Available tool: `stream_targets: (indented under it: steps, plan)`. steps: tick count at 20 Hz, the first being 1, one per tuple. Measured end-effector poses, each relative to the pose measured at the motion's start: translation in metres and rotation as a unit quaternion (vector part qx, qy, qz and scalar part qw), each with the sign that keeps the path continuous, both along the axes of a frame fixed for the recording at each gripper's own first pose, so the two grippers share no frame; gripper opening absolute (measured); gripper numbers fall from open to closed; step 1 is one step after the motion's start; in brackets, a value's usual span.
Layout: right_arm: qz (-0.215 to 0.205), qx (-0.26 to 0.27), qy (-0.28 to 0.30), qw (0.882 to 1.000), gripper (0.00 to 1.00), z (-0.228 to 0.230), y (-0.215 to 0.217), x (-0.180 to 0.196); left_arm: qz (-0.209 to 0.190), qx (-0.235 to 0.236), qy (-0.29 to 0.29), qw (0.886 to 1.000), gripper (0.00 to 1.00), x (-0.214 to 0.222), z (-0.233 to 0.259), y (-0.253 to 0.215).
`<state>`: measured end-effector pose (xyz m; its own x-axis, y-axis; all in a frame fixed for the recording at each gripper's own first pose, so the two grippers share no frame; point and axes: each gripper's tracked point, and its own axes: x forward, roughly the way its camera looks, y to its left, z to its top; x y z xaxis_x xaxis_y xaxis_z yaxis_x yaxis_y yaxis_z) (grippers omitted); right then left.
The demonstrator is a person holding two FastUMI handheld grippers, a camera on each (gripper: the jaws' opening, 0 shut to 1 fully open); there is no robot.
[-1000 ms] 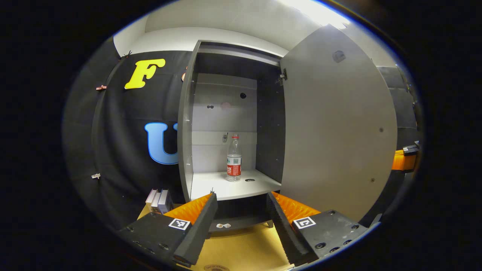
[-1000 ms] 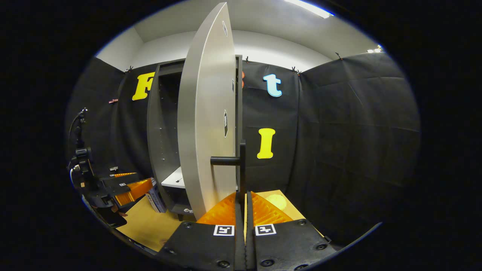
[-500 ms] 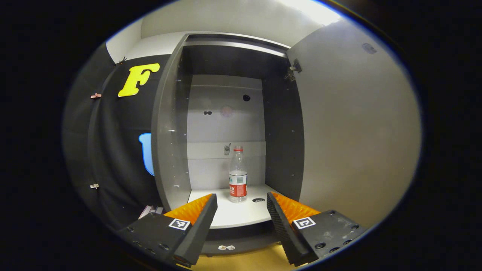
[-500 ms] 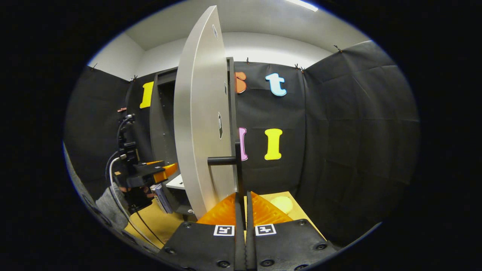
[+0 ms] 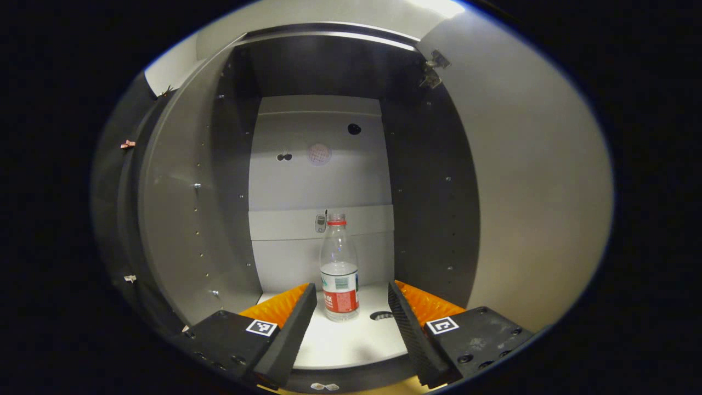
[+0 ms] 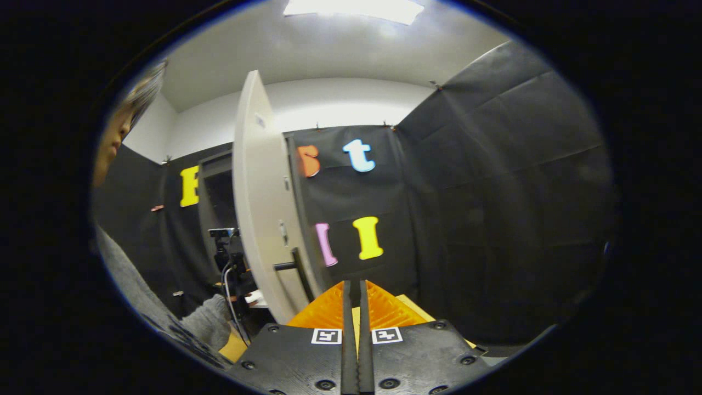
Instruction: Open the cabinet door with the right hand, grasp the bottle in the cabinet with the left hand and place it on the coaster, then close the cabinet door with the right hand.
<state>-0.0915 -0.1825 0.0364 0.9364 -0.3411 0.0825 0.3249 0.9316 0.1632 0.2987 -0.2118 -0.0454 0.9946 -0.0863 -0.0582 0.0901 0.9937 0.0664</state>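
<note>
Left gripper (image 5: 351,293) spread wide, holding nothing, just short of bottle (image 5: 339,269) | bottle upright on cabinet shelf (image 5: 351,340), centred between fingers | right gripper (image 6: 354,291) pressed closed, empty, near open cabinet door (image 6: 263,219), clear of handle (image 6: 293,266)

My left gripper (image 5: 351,293) has open shelf (image 5: 351,340) at 12 o'clock; walls (image 5: 433,186) flank the bottle (image 5: 339,274) at 9 and 3.

A clear bottle (image 5: 339,269) with a red cap and red label is stood upright on the cabinet's pale shelf (image 5: 351,343). The pale cabinet door (image 6: 262,214) is swung wide open, its dark bar handle (image 6: 293,266) at about 5 o'clock on it.
</note>
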Motion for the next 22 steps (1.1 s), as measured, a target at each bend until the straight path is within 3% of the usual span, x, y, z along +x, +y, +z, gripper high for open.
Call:
stream_targets:
  steps: [3, 5, 12, 16, 22]
  plan:
    - [-0.083, -0.02, 0.033, 0.996, 0.05, -0.018, -0.043, -0.013, 0.008, -0.001, 0.012, 1.0, 0.83, 0.025, -0.019, -0.001]
    - [-0.111, -0.024, 0.047, 0.992, 0.05, -0.022, -0.055, -0.012, 0.019, 0.003, 0.017, 1.0, 0.84, 0.043, -0.028, 0.004]
    - [-0.111, -0.004, 0.068, 0.991, 0.05, -0.031, -0.079, 0.024, 0.04, 0.02, 0.026, 0.999, 0.83, 0.076, -0.049, 0.008]
    - [-0.103, -0.004, 0.08, 0.991, 0.05, -0.036, -0.09, 0.042, 0.061, -0.078, 0.056, 0.994, 0.86, 0.099, -0.05, 0.018]
    - [-0.105, 0.0, 0.111, 0.988, 0.06, -0.054, -0.106, 0.06, 0.052, -0.025, 0.055, 0.997, 0.86, 0.126, -0.059, 0.012]
